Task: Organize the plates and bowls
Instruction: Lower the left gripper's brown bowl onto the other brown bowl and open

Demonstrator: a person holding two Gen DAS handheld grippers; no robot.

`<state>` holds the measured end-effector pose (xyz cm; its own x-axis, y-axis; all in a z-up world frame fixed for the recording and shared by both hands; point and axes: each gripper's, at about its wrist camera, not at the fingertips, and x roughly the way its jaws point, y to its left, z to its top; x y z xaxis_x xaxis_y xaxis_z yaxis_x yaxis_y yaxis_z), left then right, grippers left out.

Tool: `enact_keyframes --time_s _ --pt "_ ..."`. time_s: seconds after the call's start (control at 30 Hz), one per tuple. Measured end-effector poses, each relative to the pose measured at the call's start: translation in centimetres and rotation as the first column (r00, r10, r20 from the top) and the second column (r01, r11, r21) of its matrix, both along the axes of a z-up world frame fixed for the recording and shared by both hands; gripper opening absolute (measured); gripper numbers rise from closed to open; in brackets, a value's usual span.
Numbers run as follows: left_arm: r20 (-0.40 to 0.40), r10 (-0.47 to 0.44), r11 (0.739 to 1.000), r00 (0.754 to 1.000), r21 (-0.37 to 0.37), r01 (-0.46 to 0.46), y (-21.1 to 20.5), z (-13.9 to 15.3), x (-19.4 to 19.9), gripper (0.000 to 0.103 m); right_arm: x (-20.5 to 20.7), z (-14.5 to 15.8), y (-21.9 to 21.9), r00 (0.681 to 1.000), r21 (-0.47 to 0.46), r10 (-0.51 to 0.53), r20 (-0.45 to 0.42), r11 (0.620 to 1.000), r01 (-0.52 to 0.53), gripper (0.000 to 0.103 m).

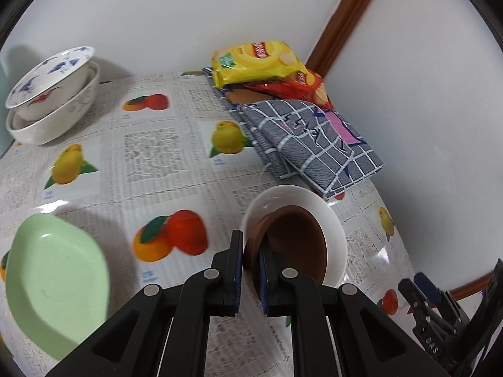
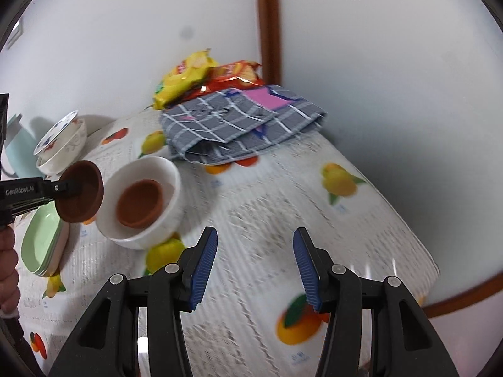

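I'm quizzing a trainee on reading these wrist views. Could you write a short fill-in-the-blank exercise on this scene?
1. The left gripper is shut on the rim of a ____ bowl.
2. Another brown bowl sits inside the ____ bowl.
3. The right gripper holds ____.
4. The yellow snack bag lies partly on the ____ snack bag.

Missing words: brown; white; nothing; red

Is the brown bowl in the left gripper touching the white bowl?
Apart. The right wrist view shows the held brown bowl lifted beside the white bowl, gap visible.
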<state>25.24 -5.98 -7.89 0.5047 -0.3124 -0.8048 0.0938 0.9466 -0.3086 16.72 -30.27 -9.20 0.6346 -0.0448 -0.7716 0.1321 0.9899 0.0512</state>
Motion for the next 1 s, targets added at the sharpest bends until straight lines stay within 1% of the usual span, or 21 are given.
enact_keyframes --time_s 0.1,0.17,0.2,0.3,0.53,0.73,1.0 --pt "-0.011 -0.008 1.000 1.000 0.011 0.008 -1.1 -0.7 0.6 0.009 -0.7 -0.4 -1.2 0.999 0.025 -0.033 -0.001 0.999 0.033 0.050" --pt "-0.021 -0.010 1.000 1.000 0.008 0.010 -1.5 -1.2 1.0 0.009 -0.7 -0.9 -1.4 1.000 0.064 -0.019 -0.016 0.998 0.020 0.050" --pt "-0.023 -0.010 1.000 1.000 0.006 0.010 -1.7 -1.4 1.2 0.009 -0.8 -1.1 -1.4 1.000 0.069 -0.012 -0.023 0.998 0.013 0.050" --pt "-0.036 -0.006 1.000 0.999 -0.001 0.006 -2.1 -2.1 1.6 0.009 -0.6 -1.6 -1.1 0.999 0.042 -0.007 -0.036 0.999 0.008 0.050" --pt "-0.055 -0.014 1.000 0.998 -0.006 0.013 -2.6 -3.4 2.3 0.009 -0.5 -2.8 -1.2 0.998 0.072 0.010 -0.064 0.997 -0.005 0.050" --pt "-0.066 -0.014 1.000 0.998 -0.018 0.013 -2.9 -4.0 2.9 0.010 -0.7 -4.2 -0.7 0.993 0.064 0.034 -0.112 0.998 -0.027 0.050" --pt "-0.058 -0.028 0.998 0.998 -0.050 0.025 -3.2 -4.2 2.9 0.010 -0.9 -3.9 -0.6 0.994 0.051 0.031 -0.107 0.998 -0.026 0.050"
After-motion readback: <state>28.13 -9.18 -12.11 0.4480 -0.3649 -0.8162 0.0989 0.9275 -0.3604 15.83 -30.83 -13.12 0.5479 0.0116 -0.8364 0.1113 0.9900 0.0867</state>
